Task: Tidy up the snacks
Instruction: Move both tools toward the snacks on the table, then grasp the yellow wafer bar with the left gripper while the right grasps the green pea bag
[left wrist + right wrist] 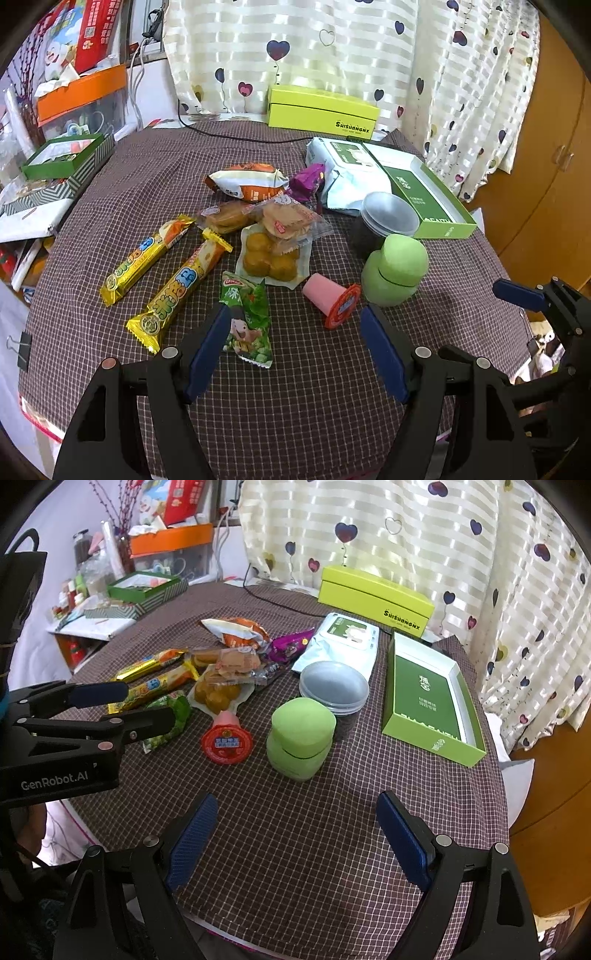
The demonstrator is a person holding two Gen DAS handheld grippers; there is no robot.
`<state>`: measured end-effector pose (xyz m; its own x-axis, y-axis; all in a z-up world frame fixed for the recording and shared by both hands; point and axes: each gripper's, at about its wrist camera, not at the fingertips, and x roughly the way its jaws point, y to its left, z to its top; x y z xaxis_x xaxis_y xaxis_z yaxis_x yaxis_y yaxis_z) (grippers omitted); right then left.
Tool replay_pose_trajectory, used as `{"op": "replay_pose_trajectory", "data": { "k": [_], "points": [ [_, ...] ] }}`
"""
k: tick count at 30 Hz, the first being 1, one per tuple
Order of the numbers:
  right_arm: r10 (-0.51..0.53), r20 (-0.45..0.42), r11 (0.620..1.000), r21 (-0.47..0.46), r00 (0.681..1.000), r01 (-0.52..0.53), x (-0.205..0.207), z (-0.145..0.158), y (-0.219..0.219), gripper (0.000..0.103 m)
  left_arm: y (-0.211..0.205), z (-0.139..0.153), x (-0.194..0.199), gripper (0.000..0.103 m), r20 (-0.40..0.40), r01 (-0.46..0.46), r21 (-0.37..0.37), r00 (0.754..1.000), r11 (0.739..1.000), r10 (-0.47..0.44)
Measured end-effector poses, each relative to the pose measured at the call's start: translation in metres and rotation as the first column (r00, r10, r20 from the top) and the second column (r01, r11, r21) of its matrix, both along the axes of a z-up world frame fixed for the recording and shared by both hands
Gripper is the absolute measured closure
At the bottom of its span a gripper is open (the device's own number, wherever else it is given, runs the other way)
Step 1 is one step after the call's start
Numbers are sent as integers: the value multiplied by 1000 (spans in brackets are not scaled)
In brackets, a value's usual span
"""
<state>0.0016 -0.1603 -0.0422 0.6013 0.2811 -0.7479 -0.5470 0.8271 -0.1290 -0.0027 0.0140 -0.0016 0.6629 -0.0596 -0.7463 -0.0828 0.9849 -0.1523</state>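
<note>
Both grippers hover low over the near edge of the checked tablecloth (295, 406), neither holding anything; left gripper (295, 354) has its jaws spread wide w/ nothing between them, right gripper (297, 843) likewise released over bare cloth; snacks lie in a loose pile mid-table, just ahead of the left gripper and ahead-left of the right one; nearest item is the green snack packet (249, 317), its lower end just beside the left finger (207, 354), long axis running roughly away from the camera, tilted a bit; the pink jelly cup (332, 299) lies on its side just ahead, between the two pads, red lid toward the gripper; two yellow wafer bars (162, 280) lie diagonal further left; bun packets (258, 236) behind; the open green box (432, 694) sits far right, nearer the right gripper, prob the place for the snacks, tho that's a guess; green jar (301, 734) and clear lids (334, 686) stand between pile and box; so left is nearer the snacks, right nearer the box; a pickup of the green packet would likely need a slight shift left across its narrow width.
</note>
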Motion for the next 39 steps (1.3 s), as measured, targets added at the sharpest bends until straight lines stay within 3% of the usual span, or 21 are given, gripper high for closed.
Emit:
{"op": "replay_pose_trajectory", "data": {
  "k": [18, 39],
  "points": [
    [50, 5, 999, -21, 999, -50, 9, 4, 16, 14, 20, 1, 0, 29, 34, -37, -20, 999, 999, 38],
    [158, 9, 987, -22, 987, -158, 23, 8, 50, 14, 49, -11, 10, 33, 26, -102, 19, 994, 995, 102]
  ]
}}
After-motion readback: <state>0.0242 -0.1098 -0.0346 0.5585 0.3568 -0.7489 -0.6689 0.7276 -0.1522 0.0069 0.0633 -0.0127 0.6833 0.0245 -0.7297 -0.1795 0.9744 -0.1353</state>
